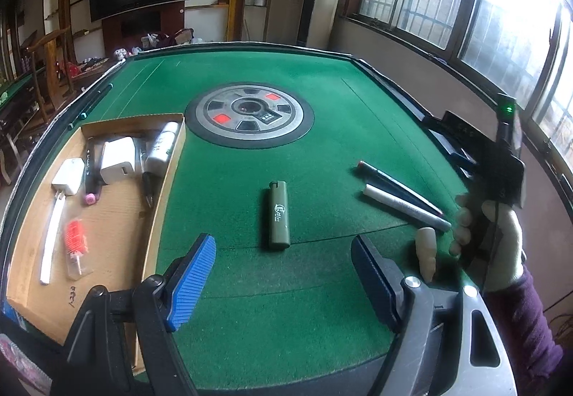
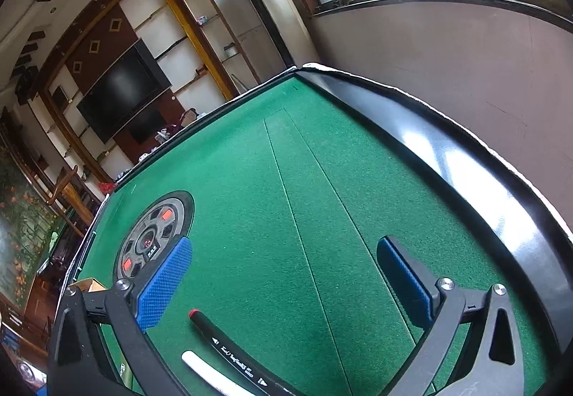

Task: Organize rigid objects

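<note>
In the left wrist view, the left gripper (image 1: 283,274) is hovering over the green felt table (image 1: 322,130) with its blue-padded jaws standing wide apart and nothing between them. An olive green lighter (image 1: 278,215) is lying flat on the felt just ahead of the gap, apart from both fingers. To the right, a dark marker (image 1: 399,188) with a red tip and a white stick (image 1: 406,209) are lying side by side, near the gloved right hand (image 1: 490,238) that is gripping the other tool's handle. At the left edge a cardboard box (image 1: 118,227) is holding two white chargers (image 1: 118,159), a white tube (image 1: 163,145), a white strip (image 1: 52,234) and an orange brush (image 1: 75,240). A round grey console (image 1: 249,114) is sitting in the table's middle. In the right wrist view, the right gripper (image 2: 283,285) is tilting over the felt near the table's black rim (image 2: 447,159), its jaws likewise spread wide and holding nothing. The dark marker (image 2: 236,356) and the white stick (image 2: 207,372) are lying below and between the fingers, near the lower edge, touching neither pad. The console (image 2: 154,238) is showing beyond the left finger.
</note>
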`<state>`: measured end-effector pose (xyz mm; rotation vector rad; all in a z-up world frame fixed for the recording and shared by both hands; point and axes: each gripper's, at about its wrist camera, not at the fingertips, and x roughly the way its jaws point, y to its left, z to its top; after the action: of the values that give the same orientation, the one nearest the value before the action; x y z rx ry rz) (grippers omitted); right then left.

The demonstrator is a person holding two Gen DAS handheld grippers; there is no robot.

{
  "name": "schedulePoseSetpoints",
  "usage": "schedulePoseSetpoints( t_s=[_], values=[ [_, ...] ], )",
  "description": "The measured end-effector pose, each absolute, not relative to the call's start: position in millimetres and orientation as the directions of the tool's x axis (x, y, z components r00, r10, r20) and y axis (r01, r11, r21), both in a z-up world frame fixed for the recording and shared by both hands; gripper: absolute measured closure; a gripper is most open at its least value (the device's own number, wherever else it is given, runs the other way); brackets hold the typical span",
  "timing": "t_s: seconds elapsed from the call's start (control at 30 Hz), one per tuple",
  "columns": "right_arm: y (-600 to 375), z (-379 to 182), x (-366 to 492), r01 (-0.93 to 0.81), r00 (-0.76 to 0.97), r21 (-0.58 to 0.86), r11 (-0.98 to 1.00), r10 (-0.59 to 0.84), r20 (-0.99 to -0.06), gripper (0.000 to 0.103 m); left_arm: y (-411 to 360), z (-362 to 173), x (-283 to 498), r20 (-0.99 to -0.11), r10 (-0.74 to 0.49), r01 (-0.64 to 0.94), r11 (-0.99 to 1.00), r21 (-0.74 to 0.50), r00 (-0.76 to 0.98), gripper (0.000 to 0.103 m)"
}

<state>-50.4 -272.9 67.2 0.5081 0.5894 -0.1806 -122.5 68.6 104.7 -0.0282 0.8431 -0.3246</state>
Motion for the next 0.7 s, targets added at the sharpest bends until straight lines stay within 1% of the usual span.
schedulePoseSetpoints(
  t_s=[0.13,0.3,0.43,0.47,0.5,0.53,0.57,0.7],
  values=[
    [-279,66,-53,0.307,0.825,0.447,0.84,0.0,-0.566,0.0,55,86,-112,-0.76,-0.233,0.255,0.963,-0.091,0.607,0.022],
    [-276,61,-45,0.294,0.805,0.454,0.841,0.038,-0.593,0.0,42,64,-84,-0.798,-0.187,0.244,0.968,-0.052,0.573,0.022],
    [-273,60,-44,0.295,0.801,0.443,0.847,0.034,-0.598,0.0,20,40,-55,-0.832,-0.16,0.285,0.958,-0.003,0.532,0.022],
    [-274,60,-44,0.298,0.798,0.443,0.845,0.034,-0.602,0.0,19,34,-52,-0.839,-0.151,0.29,0.957,0.009,0.523,0.024],
    [-274,58,-43,0.301,0.794,0.444,0.844,0.036,-0.606,0.0,22,34,-52,-0.831,-0.177,0.294,0.956,-0.018,0.526,0.032],
    [-274,57,-42,0.303,0.789,0.443,0.843,0.038,-0.613,0.0,26,37,-53,-0.83,-0.175,0.289,0.957,-0.018,0.53,0.066],
    [-273,55,-41,0.307,0.783,0.44,0.844,0.039,-0.621,0.0,29,40,-54,-0.835,-0.181,0.292,0.956,-0.025,0.52,0.083],
    [-270,48,-33,0.323,0.75,0.424,0.846,0.044,-0.66,0.0,52,40,-64,-0.833,-0.255,0.275,0.953,-0.13,0.49,0.083]
  ],
)
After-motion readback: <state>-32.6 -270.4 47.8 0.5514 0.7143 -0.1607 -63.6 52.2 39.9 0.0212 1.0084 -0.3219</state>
